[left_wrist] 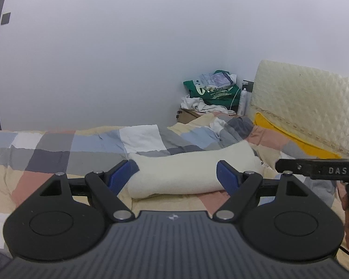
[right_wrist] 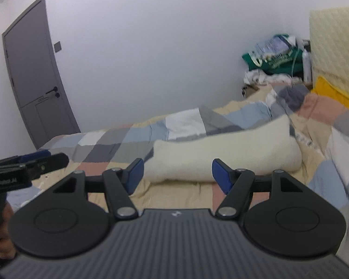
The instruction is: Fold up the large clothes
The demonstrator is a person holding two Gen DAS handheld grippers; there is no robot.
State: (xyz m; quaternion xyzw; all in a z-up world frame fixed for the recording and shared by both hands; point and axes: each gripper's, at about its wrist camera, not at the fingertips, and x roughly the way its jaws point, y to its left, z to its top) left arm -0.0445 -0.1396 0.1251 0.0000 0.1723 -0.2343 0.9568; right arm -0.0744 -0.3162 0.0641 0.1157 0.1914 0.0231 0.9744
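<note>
The cream garment [left_wrist: 193, 174] has its lower ends hidden behind the blue pads [left_wrist: 118, 176]. The right gripper [left_wrist: 318, 168] is cut off at the frame edge. Print on the green bag [right_wrist: 274, 61] is unreadable.

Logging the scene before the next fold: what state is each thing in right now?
left gripper: open, empty.
right gripper: open, empty.
cream garment: rolled into a bundle, lying on the bed, ungripped.
checked quilt: spread over the bed, rumpled.
grey door: shut.
green bag: stuffed, slumped in the corner.
</note>
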